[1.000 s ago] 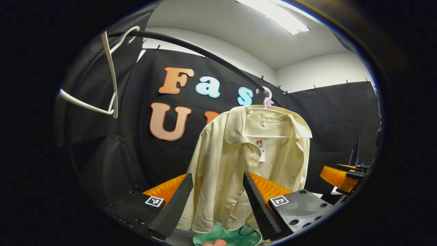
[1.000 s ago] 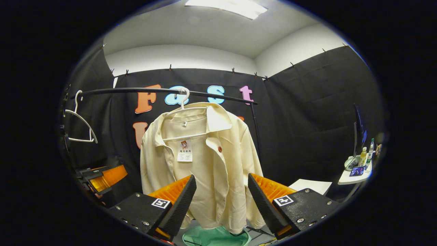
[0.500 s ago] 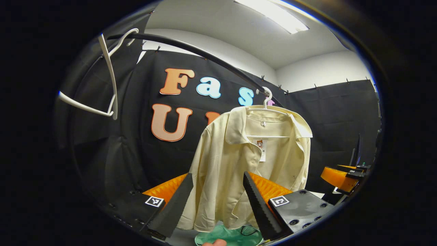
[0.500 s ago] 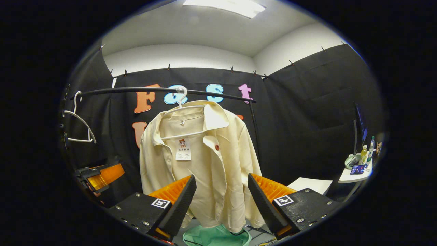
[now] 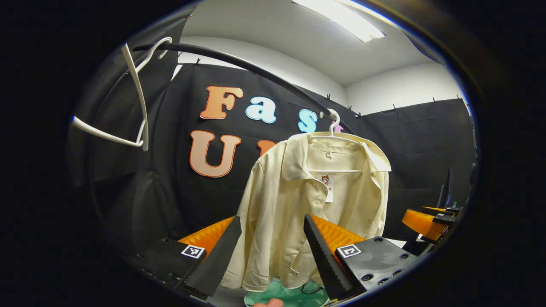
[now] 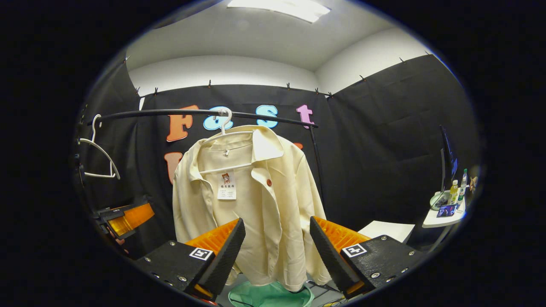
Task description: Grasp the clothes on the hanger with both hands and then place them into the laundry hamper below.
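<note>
A cream collared shirt [image 5: 315,204] [image 6: 247,204] hangs on a white hanger [image 5: 334,123] [image 6: 226,128] from a black rail [image 5: 239,64] [image 6: 170,113]. A paper tag dangles inside its collar. Below it sits a green laundry hamper [image 5: 286,296] [image 6: 268,296]. My left gripper [image 5: 268,251] stands open, the shirt's lower part seen between its fingers but farther off. My right gripper [image 6: 275,251] is open too, short of the shirt's hem. The left gripper [image 6: 126,217] appears in the right gripper view at the left edge; the right gripper [image 5: 426,219] appears in the left gripper view at the right edge.
An empty white hanger [image 5: 136,102] [image 6: 100,157] hangs at the rail's left end. A small white table [image 6: 443,215] with bottles and a monitor stands at the far right. A white sheet [image 6: 390,232] lies low on the right. A fingertip [image 5: 266,302] shows at the bottom.
Both views have crept slightly: the shirt sits a little higher and marginally larger in the right gripper view. Both grippers stay open and the shirt hangs still.
</note>
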### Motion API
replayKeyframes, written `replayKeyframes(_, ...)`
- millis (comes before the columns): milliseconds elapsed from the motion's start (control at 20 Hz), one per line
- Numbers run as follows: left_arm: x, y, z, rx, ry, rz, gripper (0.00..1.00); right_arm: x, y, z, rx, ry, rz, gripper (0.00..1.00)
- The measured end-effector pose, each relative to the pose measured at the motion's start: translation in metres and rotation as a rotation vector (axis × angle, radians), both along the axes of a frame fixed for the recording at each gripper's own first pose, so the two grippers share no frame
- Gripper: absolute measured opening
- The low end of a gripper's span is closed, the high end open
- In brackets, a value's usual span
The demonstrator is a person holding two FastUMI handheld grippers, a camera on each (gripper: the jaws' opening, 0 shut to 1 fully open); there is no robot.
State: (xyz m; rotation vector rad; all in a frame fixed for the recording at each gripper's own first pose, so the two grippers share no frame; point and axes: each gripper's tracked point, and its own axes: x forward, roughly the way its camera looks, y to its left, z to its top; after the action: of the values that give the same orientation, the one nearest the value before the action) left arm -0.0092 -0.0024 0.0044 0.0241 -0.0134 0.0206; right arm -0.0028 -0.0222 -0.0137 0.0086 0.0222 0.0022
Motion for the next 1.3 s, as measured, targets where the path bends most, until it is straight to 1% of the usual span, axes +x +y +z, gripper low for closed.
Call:
replayKeyframes(150, 0.001, 0.001, 0.0, 0.007, 0.003, 0.002, 0.96, 0.008, 0.0, 0.0, -0.007, -0.005, 0.003, 0.94)
replayKeyframes(300, -0.003, 0.003, 0.001, 0.012, -0.001, 0.008, 0.96, 0.028, 0.0, 0.008, -0.022, -0.021, -0.004, 0.94)
replayKeyframes(500, -0.008, 0.003, 0.0, 0.022, 0.01, 0.009, 0.96, 0.075, -0.003, 0.0, -0.056, 0.011, -0.059, 0.94)
replayKeyframes(650, -0.009, 0.005, 0.001, 0.026, 0.009, 0.018, 0.96, 0.111, 0.011, -0.014, -0.037, 0.047, -0.039, 0.95)
replayKeyframes(850, -0.007, 0.009, -0.004, 0.003, 0.021, 0.031, 0.96, 0.159, 0.016, -0.033, -0.031, 0.087, -0.046, 0.94)
replayKeyframes(1050, -0.009, 0.02, -0.002, -0.002, 0.013, 0.057, 0.97, 0.196, 0.007, -0.047, -0.071, 0.112, -0.139, 0.95)
replayKeyframes(1100, -0.011, 0.022, -0.001, -0.006, 0.01, 0.062, 0.93, 0.203, 0.004, -0.047, -0.079, 0.106, -0.164, 0.94)
replayKeyframes(1150, -0.012, 0.024, -0.002, -0.011, 0.01, 0.063, 0.97, 0.21, 0.002, -0.047, -0.088, 0.101, -0.183, 0.94)
replayKeyframes(1300, -0.011, 0.026, -0.003, -0.016, 0.011, 0.059, 0.97, 0.221, -0.005, -0.046, -0.109, 0.1, -0.206, 0.94)
